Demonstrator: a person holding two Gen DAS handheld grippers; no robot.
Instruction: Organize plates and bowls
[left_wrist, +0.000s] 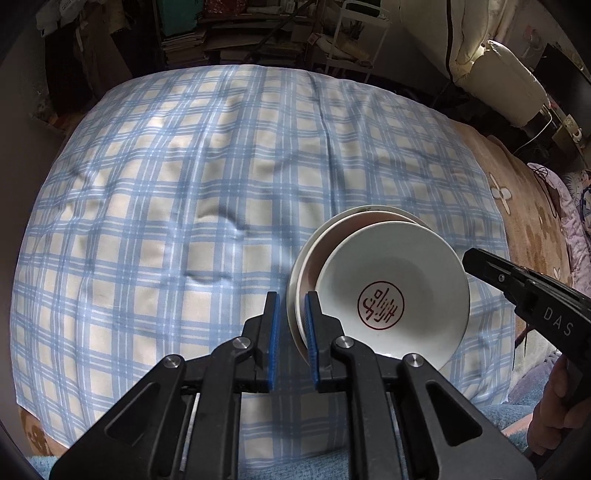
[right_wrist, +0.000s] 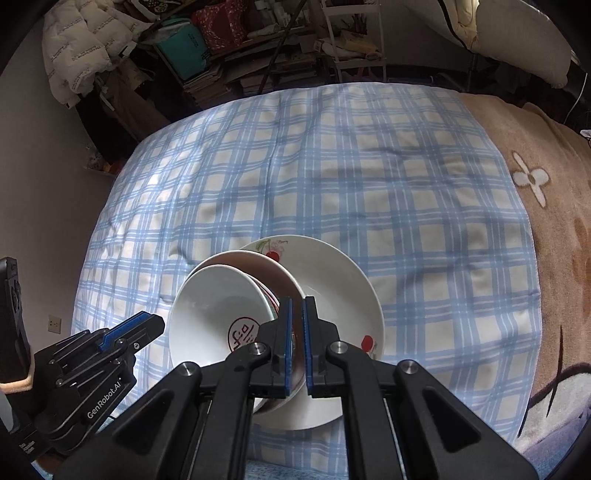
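So here's where I'm at: three dishes stacked near my edge of the checked cloth (left_wrist: 184, 177), a big plate (right_wrist: 332, 266) with cherries painted on it at the bottom, a brownish middle plate (right_wrist: 269, 269) on that, and a white bowl (left_wrist: 391, 291) with a red stamp in the middle sitting on top, shoved off-centre and looking tilted rather than nested flat. My right tongs (right_wrist: 297, 321) are down at the stack with the pads set narrow around what looks like the rim of the middle plate, but I honestly can't tell if they're biting it or just straddling it. My left tongs (left_wrist: 291, 314) are beside the stack's left edge, pads a small gap apart with nothing between them, one pad up against the plate rims. Handling-wise, my guess: it's all glazed ceramic, so stiff, fairly heavy for a two-finger pinch, slick, and it'll chip if it clacks together. The cloth looks like it's over something soft and lumpy, so nothing sits level and the stack can rock. I'd only ever grab at the rim, pads well over the lip, top and bottom, and lift slow so the dish doesn't swing down. The bowl's rim is the free one, so I'd take that first and steady the plates with the other tongs.
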